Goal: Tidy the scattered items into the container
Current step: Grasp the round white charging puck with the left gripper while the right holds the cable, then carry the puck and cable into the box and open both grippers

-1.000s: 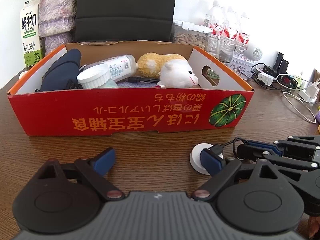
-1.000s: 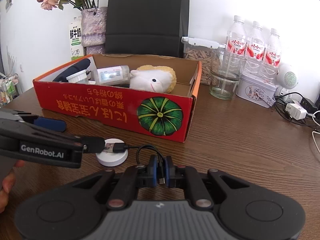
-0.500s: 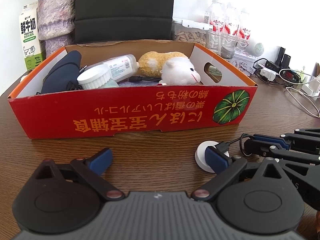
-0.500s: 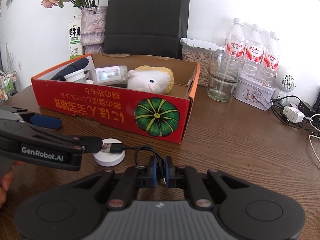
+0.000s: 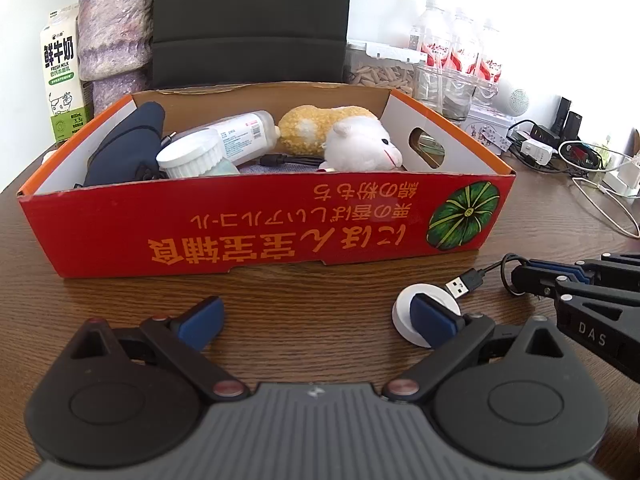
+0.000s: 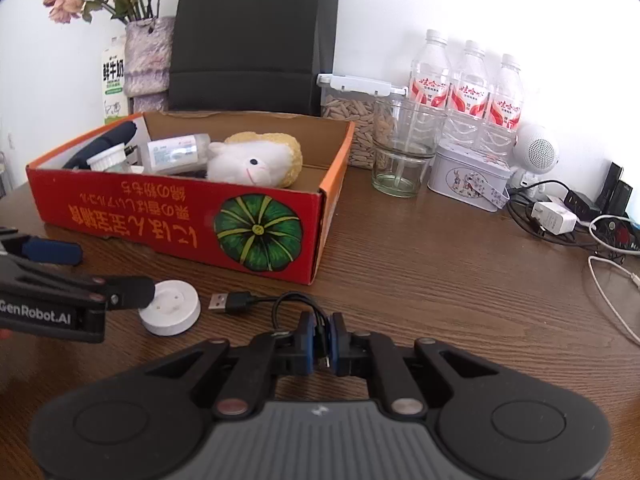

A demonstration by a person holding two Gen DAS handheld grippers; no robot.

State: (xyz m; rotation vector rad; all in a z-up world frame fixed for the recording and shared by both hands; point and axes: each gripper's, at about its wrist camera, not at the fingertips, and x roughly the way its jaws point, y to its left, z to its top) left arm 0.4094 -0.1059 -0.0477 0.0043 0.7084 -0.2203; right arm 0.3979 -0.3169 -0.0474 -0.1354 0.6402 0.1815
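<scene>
Right wrist view: black USB cable [image 6: 256, 302] pinched in right hand-held gripper [image 6: 322, 340], white puck [image 6: 171, 307] beside spread left hand-held gripper [image 5: 316, 320].

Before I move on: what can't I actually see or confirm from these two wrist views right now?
- Box floor: hidden by the near wall and by the plush toy, both views.
- Black cable: its far end disappears between the right gripper fingers, right view.
- White puck: partly covered by a left gripper finger, left view.
- Bottle label: too small to read.
</scene>
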